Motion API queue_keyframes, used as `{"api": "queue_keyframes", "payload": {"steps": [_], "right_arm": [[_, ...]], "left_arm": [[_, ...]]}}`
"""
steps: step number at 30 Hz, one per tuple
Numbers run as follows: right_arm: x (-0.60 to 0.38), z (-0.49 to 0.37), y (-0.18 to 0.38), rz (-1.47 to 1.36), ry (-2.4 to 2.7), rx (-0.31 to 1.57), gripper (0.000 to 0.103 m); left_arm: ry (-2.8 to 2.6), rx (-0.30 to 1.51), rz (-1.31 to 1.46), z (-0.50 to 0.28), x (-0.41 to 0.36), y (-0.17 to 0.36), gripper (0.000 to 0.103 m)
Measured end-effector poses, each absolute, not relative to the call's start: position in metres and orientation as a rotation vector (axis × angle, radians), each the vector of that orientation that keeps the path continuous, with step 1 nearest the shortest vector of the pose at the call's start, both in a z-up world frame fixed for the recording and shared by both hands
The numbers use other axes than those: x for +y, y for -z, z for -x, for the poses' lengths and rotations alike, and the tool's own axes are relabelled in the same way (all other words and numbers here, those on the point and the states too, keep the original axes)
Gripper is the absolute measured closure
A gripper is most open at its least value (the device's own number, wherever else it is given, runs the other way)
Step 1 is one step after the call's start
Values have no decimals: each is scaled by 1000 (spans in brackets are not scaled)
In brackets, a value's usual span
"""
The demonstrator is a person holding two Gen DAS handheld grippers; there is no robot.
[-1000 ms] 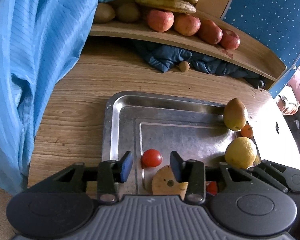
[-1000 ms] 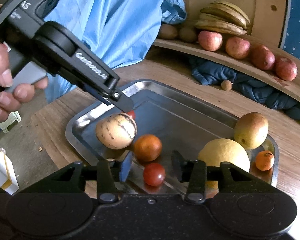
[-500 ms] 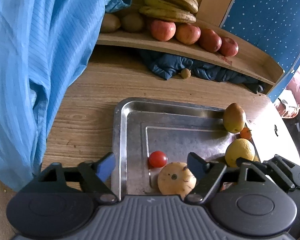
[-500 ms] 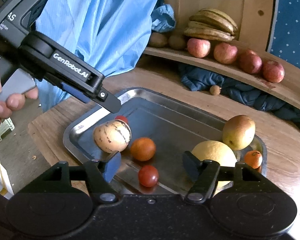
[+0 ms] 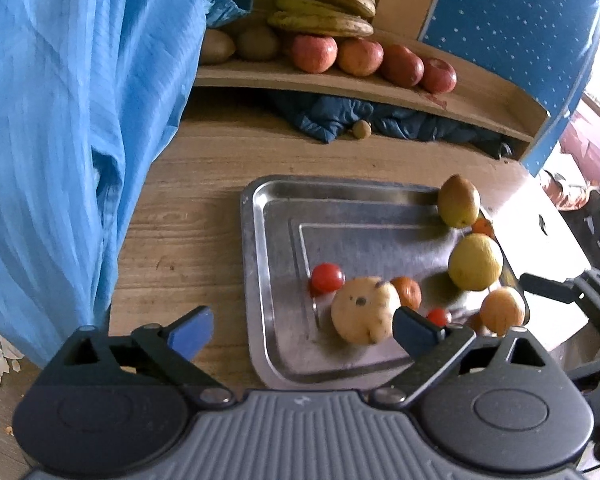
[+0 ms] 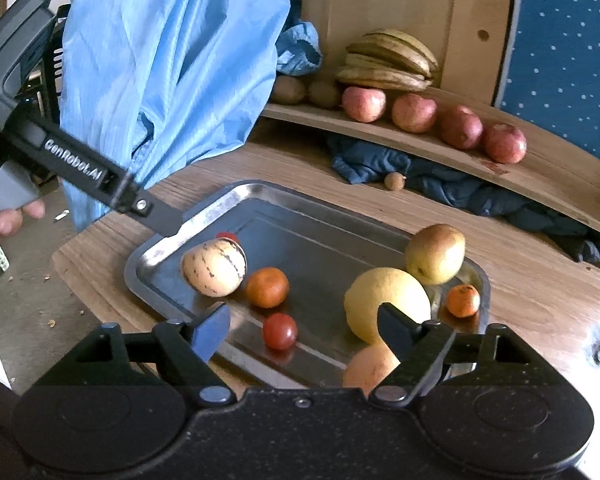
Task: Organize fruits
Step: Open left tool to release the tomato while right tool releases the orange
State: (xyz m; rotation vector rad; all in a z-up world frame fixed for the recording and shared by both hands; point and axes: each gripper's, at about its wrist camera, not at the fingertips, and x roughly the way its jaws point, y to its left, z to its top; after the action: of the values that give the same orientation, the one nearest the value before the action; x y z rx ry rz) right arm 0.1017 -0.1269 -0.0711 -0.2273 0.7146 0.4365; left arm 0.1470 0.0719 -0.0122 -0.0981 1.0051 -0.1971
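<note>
While spread wide and holding nothing, left hand-held gripper (image 5: 302, 334) poised low over near edge of rectangular stainless-steel tray (image 5: 260, 280), with pale yellow, purple-streaked oval melon (image 5: 364, 314) lying free on tray floor just ahead of its right finger. Right hand-held gripper (image 6: 304, 334) likewise spread wide and empty, aimed at small red cherry tomato (image 6: 280, 331) between its fingers' line. Loose fruit gathered on tray, presumably as a sorting pool: orange round tangerine (image 6: 267, 287) beside melon, large yellow lemon-like citrus (image 6: 384, 300), green-red pear-shaped fruit (image 6: 436, 253) at far rim. Red apples (image 6: 414, 112) ranked in a row beneath ripe yellow-brown bananas (image 6: 388, 64) on curved wooden shelf (image 6: 540, 168), suggesting grouping by kind. Tray resting on wood-grain worktop (image 5: 188, 208). Legible on left gripper's arm in right wrist view: "GenRobot.AI"; further letters "AS" on its body, remainder cut off.
</note>
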Motion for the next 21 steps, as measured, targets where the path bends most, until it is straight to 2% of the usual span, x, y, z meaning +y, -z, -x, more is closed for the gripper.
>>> {"api": "queue_keyframes", "payload": {"steps": [13,21], "right_arm": [[-156,-89,61,222,-313,761,1],[-171,-106,56,239,-274,771,1]], "left_arm": [[239,1021,48,-143,58,9,0],[227,1026,25,-160,48,5,0]]}}
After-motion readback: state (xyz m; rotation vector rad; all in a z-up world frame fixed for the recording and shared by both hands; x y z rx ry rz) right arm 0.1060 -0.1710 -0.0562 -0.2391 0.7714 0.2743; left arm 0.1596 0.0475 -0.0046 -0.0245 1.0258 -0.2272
